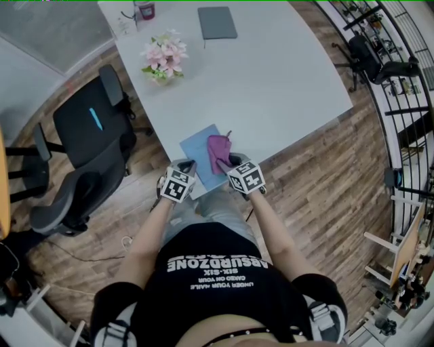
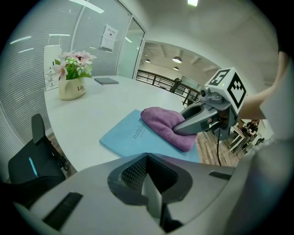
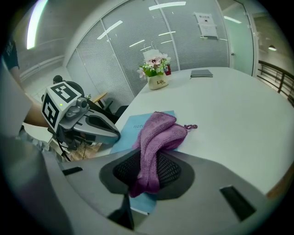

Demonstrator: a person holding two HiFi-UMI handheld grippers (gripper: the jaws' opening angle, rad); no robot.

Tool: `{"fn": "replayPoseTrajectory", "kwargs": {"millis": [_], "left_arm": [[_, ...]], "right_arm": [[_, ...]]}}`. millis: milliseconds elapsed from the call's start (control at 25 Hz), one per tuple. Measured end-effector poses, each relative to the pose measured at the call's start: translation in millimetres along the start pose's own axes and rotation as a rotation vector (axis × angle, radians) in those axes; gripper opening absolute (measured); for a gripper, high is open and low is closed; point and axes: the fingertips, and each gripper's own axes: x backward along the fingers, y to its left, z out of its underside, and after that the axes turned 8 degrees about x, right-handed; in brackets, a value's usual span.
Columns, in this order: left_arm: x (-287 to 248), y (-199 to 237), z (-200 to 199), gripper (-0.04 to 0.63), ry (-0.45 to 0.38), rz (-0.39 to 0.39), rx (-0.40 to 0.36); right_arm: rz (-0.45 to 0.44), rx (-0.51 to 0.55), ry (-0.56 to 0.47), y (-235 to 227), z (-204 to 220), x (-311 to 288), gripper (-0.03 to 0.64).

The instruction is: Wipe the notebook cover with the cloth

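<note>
A light blue notebook (image 1: 199,150) lies at the near edge of the white table (image 1: 285,81), and a purple cloth (image 1: 218,150) sits bunched on its cover. My right gripper (image 1: 230,165) is shut on the cloth (image 3: 154,137), which runs up from between its jaws onto the notebook (image 3: 138,125). My left gripper (image 1: 186,168) is shut and its tip rests at the notebook's near left edge. Seen from the left gripper view, the right gripper (image 2: 181,128) presses into the cloth (image 2: 163,123) on the notebook (image 2: 126,135). The right gripper view shows the left gripper (image 3: 115,134) beside the notebook's edge.
A pot of pink flowers (image 1: 163,57) stands at the table's far left, with a grey notebook (image 1: 217,22) and a dark cup (image 1: 144,9) behind it. A black office chair (image 1: 88,149) stands left of the table. Railings and shelves (image 1: 400,74) line the right side.
</note>
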Motion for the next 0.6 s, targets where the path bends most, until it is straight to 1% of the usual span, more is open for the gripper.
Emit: {"fn": "replayPoseTrajectory", "kwargs": {"millis": [600], "left_arm": [[-0.9, 0.5, 0.0, 0.017, 0.001, -0.011, 0.002]], "right_arm": [[0.077, -0.005, 0.004, -43.7, 6.0, 16.8, 0.100]]}}
